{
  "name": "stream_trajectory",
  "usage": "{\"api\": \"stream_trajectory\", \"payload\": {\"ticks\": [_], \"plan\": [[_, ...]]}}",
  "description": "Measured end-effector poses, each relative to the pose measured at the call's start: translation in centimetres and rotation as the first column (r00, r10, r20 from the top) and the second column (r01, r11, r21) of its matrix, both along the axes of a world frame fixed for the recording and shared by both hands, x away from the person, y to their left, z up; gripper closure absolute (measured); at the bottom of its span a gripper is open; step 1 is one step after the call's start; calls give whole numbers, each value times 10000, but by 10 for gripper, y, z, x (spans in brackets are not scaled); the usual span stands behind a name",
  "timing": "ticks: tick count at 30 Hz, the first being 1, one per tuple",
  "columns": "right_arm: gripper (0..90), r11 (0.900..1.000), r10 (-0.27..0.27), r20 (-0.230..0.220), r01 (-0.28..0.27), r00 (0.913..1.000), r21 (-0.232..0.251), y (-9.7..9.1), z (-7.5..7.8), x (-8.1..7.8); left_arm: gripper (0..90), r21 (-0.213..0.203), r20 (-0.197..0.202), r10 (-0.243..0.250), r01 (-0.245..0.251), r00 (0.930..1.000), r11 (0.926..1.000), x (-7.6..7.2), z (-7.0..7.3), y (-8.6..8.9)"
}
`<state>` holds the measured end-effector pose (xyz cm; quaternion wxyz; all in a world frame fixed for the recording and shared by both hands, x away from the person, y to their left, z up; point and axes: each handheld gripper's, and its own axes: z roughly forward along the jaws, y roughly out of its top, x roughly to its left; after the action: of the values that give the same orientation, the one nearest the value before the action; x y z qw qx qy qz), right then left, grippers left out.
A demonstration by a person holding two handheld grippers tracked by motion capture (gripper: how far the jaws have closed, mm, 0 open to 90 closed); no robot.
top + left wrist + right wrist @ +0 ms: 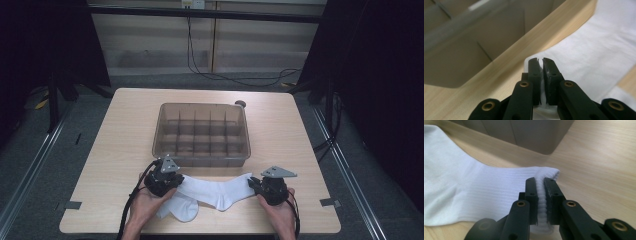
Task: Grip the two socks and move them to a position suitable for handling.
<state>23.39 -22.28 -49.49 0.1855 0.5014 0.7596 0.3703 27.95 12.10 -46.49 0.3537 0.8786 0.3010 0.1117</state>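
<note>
A white sock [216,192] lies along the near edge of the table [290,130], just in front of the clear divided box [201,134]. The left gripper [172,181] pinches the sock's left end; the right gripper [254,184] clamps its ribbed cuff at the right end, both sets of jaws closed on cloth

From above we look forward and down on the tabletop [125,130]; our two gripper views sit close, sharing the white sock [220,192] and the box [165,125].
</note>
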Motion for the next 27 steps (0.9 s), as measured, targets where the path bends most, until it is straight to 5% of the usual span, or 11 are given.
{"api": "stream_trajectory", "payload": {"ticks": [6, 11, 15, 20, 23, 27], "plan": [[827, 9979, -653, 230, 652, 9976, 54, -18, 11, -3, 854, -688, 110, -344, 350, 9993, 9970, 0, 6, -14], [826, 9893, -1455, -16, 1455, 9894, -59, -34, 6, -4, 740, -480, -216, -259, 248, 9994, 9985, 4, -5, -23], [805, 9836, -1798, -97, 1796, 9836, -187, -37, 3, -2, 672, -726, -311, -133, 111, 9994, 9973, 1, -7, -12], [545, 9783, -2062, 114, 2064, 9784, -188, -33, 6, -3, 649, -740, -240, -381, 362, 9990, 9966, -15, -3, 3], [504, 9856, -1590, 338, 1566, 9867, 632, -28, 12, -4, 671, -457, -96, -712, 707, 9974, 9964, -27, -3, 4], [521, 9953, -900, 291, 889, 9955, 371, -9, 15, 0, 699, -181, -280, -1188, 1184, 9925, 9928, -34, -9, -4]]}}
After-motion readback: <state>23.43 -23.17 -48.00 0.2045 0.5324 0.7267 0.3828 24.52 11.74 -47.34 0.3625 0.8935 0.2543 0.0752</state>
